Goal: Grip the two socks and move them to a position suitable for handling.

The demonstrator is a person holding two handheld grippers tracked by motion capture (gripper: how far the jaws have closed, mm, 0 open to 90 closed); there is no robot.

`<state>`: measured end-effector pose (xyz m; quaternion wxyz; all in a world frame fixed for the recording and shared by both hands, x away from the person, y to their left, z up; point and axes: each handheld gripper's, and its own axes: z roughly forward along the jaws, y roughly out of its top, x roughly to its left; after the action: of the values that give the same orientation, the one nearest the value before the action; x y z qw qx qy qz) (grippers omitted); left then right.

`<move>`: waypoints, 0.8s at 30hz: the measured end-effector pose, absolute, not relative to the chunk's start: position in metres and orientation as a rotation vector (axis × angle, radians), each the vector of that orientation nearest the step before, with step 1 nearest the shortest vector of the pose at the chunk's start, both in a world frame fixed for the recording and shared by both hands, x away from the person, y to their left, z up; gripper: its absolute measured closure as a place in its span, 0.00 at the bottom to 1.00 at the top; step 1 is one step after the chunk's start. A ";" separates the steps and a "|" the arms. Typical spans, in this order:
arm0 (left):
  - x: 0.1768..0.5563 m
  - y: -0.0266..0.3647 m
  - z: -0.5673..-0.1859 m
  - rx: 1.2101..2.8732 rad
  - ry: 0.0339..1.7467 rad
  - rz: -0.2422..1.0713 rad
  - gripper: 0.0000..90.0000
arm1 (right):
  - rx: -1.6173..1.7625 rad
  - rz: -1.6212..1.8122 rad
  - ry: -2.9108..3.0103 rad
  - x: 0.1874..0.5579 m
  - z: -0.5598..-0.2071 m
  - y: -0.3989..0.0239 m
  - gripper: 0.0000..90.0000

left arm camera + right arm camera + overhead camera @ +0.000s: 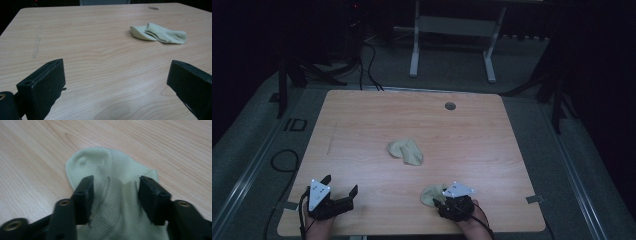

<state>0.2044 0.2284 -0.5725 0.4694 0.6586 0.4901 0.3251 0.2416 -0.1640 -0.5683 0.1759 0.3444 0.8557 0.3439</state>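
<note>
Ribbed cuff of the pale green knit sock (110, 202) lies between my released right claw (116, 187), so lifting may snag and drag it

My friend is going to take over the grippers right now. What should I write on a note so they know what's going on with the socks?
Right gripper: on the near right of the light wooden table, its fingers apart either side of a pale green ribbed sock lying flat. The fingers look loose on it, not pinching.
Left gripper: open, nothing between its fingers, low over the near left of the table.
Second pale green sock: crumpled in the table's middle, untouched.
Done: one sock lies at the near edge.
Left: probably fetch the middle sock and bring it to the first.
</note>
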 end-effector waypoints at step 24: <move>0.181 0.118 -0.540 1.742 0.923 0.606 0.13 | 0.891 1.088 2.475 0.227 -0.540 -0.175 0.60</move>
<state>0.1814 0.1177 -0.5396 0.5138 0.7247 0.3838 0.2520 0.2267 -0.1752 -0.5396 0.1470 0.3097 0.8599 0.3782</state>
